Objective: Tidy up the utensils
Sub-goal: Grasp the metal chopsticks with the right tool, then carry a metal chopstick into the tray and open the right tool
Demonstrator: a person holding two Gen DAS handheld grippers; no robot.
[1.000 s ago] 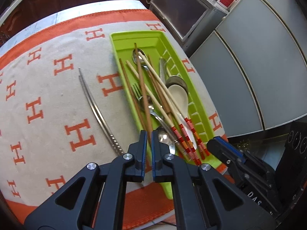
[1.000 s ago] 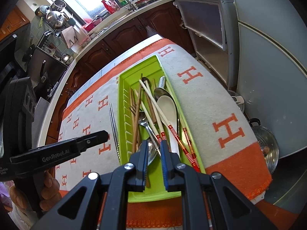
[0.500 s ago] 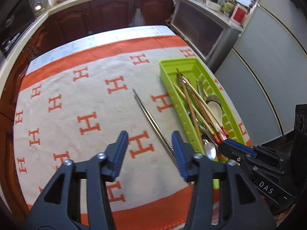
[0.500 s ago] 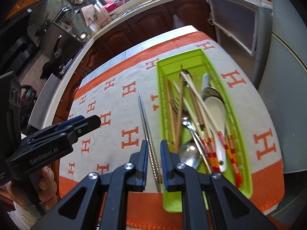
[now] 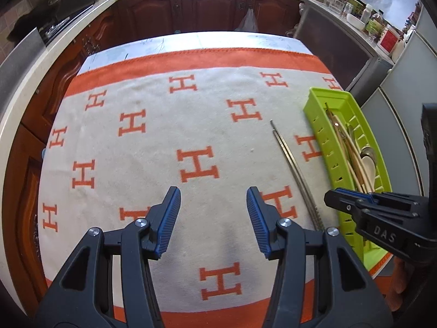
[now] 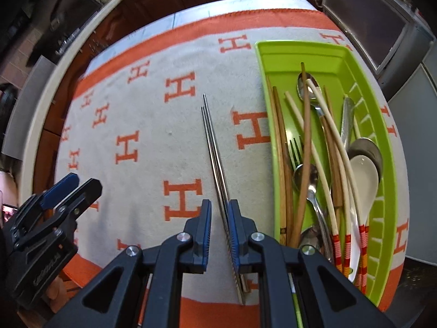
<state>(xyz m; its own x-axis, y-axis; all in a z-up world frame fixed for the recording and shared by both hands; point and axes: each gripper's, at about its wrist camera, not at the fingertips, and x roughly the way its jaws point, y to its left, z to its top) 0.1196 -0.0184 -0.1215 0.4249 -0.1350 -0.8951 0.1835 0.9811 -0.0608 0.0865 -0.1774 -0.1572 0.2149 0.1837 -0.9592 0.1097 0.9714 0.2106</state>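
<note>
Steel chopsticks (image 6: 215, 161) lie side by side on the H-print cloth (image 6: 153, 125), just left of the green tray (image 6: 389, 164) — handle ends run between the right gripper (image 6: 219, 220) fingers, which stand slightly apart w/ a visible gap, apparently not yet pinching. Left gripper (image 5: 213, 218) hovers further left of the tray, fingers spread wide, holding nothing. Tray holds wooden and cream chopsticks, fork, spoons, white ladle spoon (image 6: 364, 180) — all jumbled lengthwise.

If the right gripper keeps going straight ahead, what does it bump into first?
Probably the metal chopsticks. They lie on the cloth right between the right gripper's slightly open jaws, running forward along its line. How high it hangs above them is unclear.
</note>
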